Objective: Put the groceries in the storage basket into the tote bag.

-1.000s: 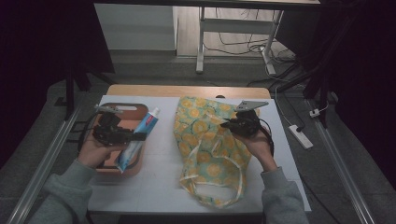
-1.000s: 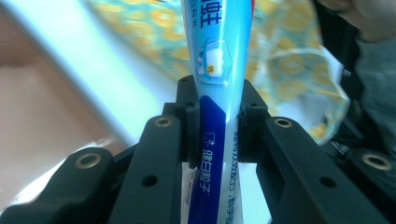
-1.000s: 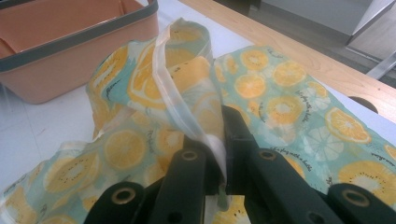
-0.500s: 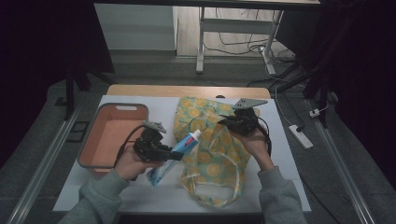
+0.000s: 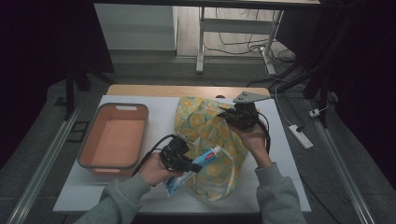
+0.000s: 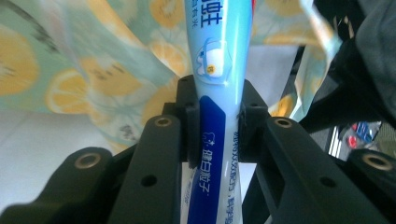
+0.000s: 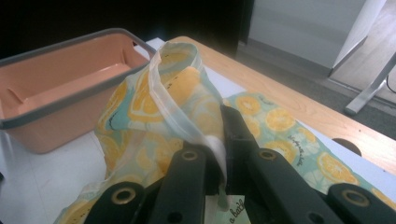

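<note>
Left fingers [image 6: 194,126] clamped on a toothpaste tube [image 6: 215,93], gripped across its flat lower body, cap end pointing ahead of them toward the bag. In the high view the left gripper [image 5: 187,164] holds the tube [image 5: 194,169] low over the bench [image 5: 84,196], just short of the bag's open mouth.

Far off to the left of those fingers: orange bin [image 5: 114,137] with grey rim, nothing in it.

Ahead of and to the right of the tube: lemon-print bag [image 5: 210,140], thin soft fabric, lying slack on the bench. Contents hidden by folds; cannot tell.

Right fingers [image 7: 223,140] pinched shut on the bag's pale rim [image 7: 177,116], lifting one edge so the mouth gapes; right gripper [image 5: 236,115] at the bag's far side.

Handling, my judgement: tube light, semi-soft, glossy, so it may slip; mid-body grip suits it. Bag limp, will collapse unless the rim is held up.
</note>
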Tool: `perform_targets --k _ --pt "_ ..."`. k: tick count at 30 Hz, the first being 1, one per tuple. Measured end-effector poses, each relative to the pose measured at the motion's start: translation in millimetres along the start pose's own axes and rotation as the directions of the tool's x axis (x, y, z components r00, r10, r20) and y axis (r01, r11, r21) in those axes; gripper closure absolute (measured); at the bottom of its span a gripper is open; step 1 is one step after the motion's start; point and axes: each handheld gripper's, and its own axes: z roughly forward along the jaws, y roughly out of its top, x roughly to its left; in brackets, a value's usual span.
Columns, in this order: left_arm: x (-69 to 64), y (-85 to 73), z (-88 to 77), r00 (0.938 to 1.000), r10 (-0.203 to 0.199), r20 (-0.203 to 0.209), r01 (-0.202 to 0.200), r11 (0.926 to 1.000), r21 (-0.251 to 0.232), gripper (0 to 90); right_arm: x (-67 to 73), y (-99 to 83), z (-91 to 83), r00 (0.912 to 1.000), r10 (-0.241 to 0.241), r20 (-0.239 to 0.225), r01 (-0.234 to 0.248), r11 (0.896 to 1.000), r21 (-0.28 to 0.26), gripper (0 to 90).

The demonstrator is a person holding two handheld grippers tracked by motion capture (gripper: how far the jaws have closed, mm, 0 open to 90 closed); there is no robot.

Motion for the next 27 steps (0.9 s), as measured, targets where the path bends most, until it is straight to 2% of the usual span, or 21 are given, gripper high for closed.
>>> perform_targets --k 3,7,10,12,15,18,20,21,23,24,26,27 --pt "2.0 0.7 7.3 1.0 -0.007 0.0 0.007 0.9997 0.024 74.8 0.9 0.3 -2.9 1.0 0.004 -0.007 -0.004 1.0 -0.018 86.8" --pt "6.8 8.0 13.5 0.999 -0.031 0.032 0.029 0.9988 0.038 74.8 3.5 0.5 -6.7 0.9998 0.01 -0.019 -0.011 0.999 -0.045 86.8" --pt "7.7 13.8 21.5 0.9992 -0.034 0.019 0.032 0.9973 0.067 74.8 7.0 1.7 -9.1 0.9995 0.011 -0.03 -0.013 0.998 -0.067 86.8" --pt "10.5 17.5 25.5 0.9988 -0.046 0.017 0.045 0.9969 0.065 74.8 10.4 2.0 -11.5 0.9993 0.006 -0.036 -0.009 0.997 -0.081 86.8" --pt "17.0 22.9 26.6 0.9974 -0.072 0.001 0.072 0.9973 0.016 74.7 14.1 0.1 -14.3 0.9985 0.009 -0.054 -0.014 0.995 -0.094 86.8" --pt "25.1 27.6 27.0 0.9914 -0.13 0.017 0.131 0.9907 -0.038 74.6 18.4 -3.1 -16.1 0.9982 0.004 -0.06 -0.01 0.996 -0.088 86.8" --pt "27.0 30.1 27.2 0.983 -0.179 0.038 0.182 0.9807 -0.072 74.6 20.4 -5.0 -16.0 0.998 0.006 -0.063 -0.011 0.996 -0.083 86.8" --pt "26.6 31.0 27.1 0.9755 -0.215 0.048 0.218 0.9718 -0.089 74.6 21.2 -5.8 -16.0 0.9979 0.006 -0.064 -0.012 0.997 -0.081 86.8" --pt "29.1 33.1 27.1 0.9683 -0.234 0.087 0.244 0.9614 -0.127 74.5 23.7 -8.1 -15.5 0.9977 0.005 -0.067 -0.01 0.997 -0.077 86.8" --pt "31.0 34.1 27.2 0.972 -0.216 0.093 0.227 0.9643 -0.136 74.5 25.4 -9.0 -15.7 0.9981 0.001 -0.062 -0.005 0.997 -0.073 86.8" --pt "31.5 37.1 29.1 0.9739 -0.208 0.091 0.219 0.9648 -0.145 74.4 27.0 -9.9 -16.1 0.998 0.0 -0.063 -0.005 0.997 -0.074 86.8" --pt "31.1 38.6 31.1 0.973 -0.215 0.084 0.226 0.9627 -0.15 74.4 27.9 -10.4 -16.2 0.9978 0.0 -0.066 -0.005 0.997 -0.073 86.8"
